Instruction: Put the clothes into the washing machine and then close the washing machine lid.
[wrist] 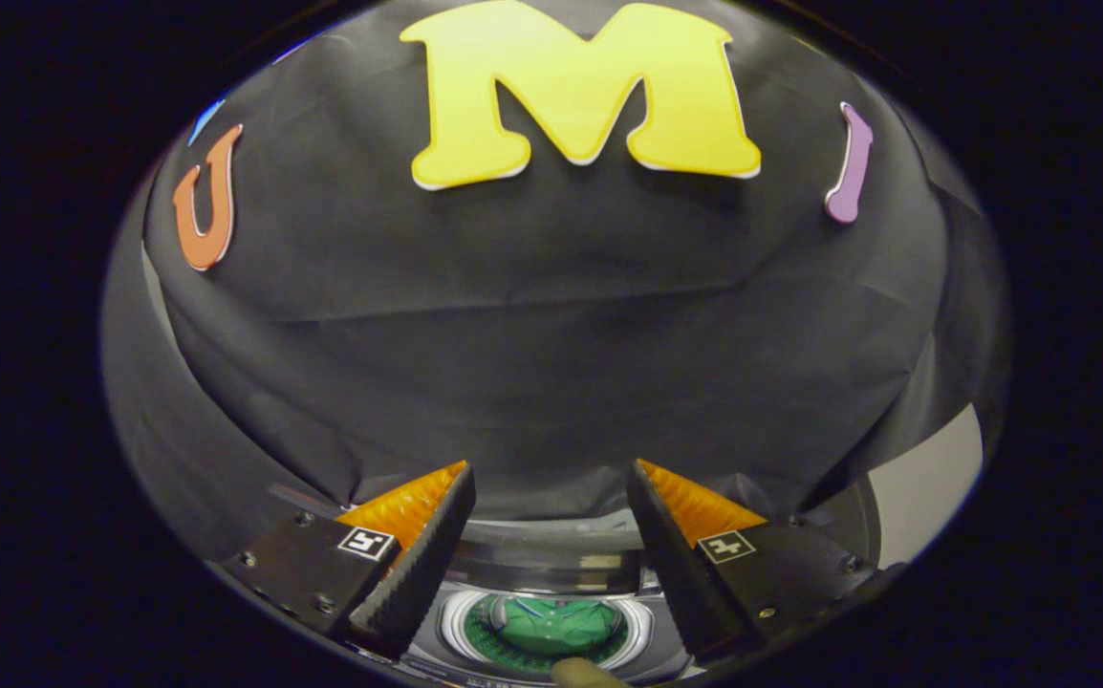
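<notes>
My gripper [550, 487] is open, its two orange-and-black fingers [418, 554] spread wide with nothing between them. Far below, between the finger bases, the top of the washing machine [551, 564] shows grey with a round drum opening [549, 626]. A green garment [556, 623] lies inside the drum. The raised lid's edge [551, 549] appears as a shiny band just behind the opening. A small olive-brown rounded thing [582, 674] pokes in at the drum's near rim; what it is I cannot tell.
Black cloth [551, 363] hangs as the booth wall straight ahead and wraps both sides. A pale panel [929, 478] shows past the cloth at the right, beside the machine.
</notes>
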